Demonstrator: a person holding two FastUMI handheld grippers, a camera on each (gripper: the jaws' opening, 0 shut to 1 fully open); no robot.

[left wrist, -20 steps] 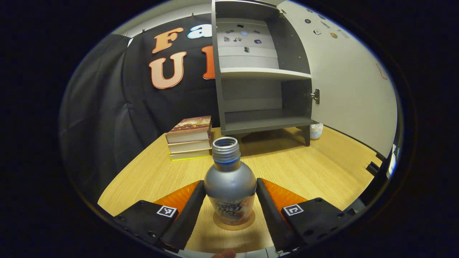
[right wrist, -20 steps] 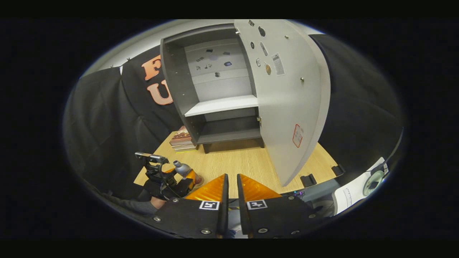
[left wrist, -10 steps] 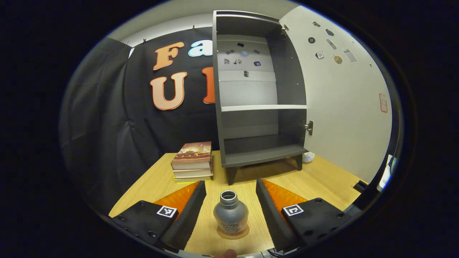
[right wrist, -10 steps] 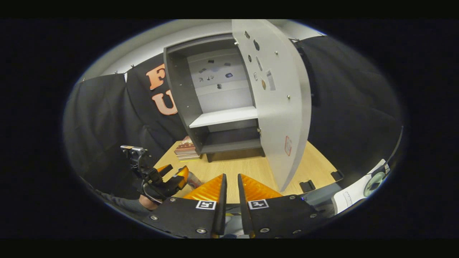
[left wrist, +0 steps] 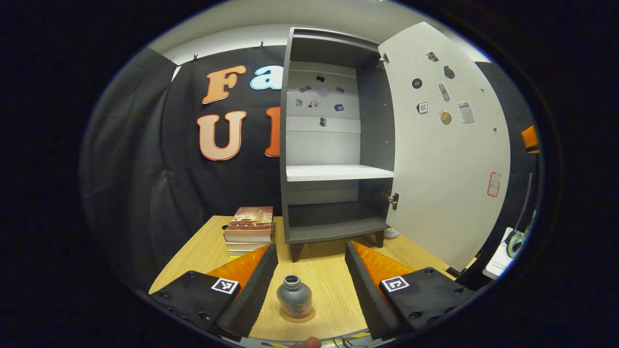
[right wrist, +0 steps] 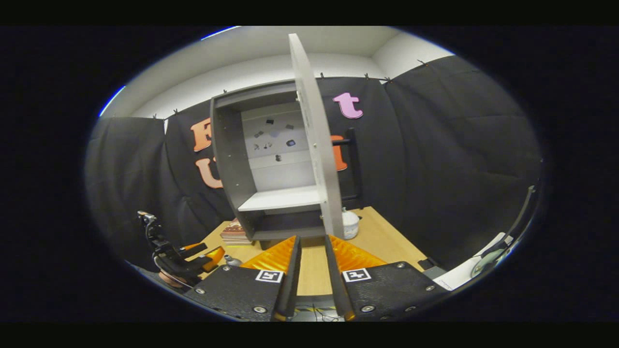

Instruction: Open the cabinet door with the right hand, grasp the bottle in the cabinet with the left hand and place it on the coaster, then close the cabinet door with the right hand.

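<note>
The bottle [left wrist: 294, 302] stands upright on the coaster [left wrist: 305, 316], on the tabletop [left wrist: 333, 285], between the fingers of the left claw [left wrist: 309, 295] and touching neither. The left claw is released, its fingers spread wide, with clear gaps on both sides of the bottle. Judged from this, the placement step is complete.

The step in hand is closing the door [right wrist: 316, 145]. The cabinet [left wrist: 333, 145] stands ahead of the left claw with its shelves bare. The door stands wide open; in the right gripper view it appears nearly edge-on, directly ahead of and above the right claw [right wrist: 312, 261]. The right claw is nearly clenched, with a narrow gap between its fingers and nothing held.

Next move, as judged:
1. Bring the right claw to the outer face of the door, near its free edge.
2. Push the door round toward the cabinet front until it seats.
3. Keep the left claw clear of the bottle and the door's swing.
</note>
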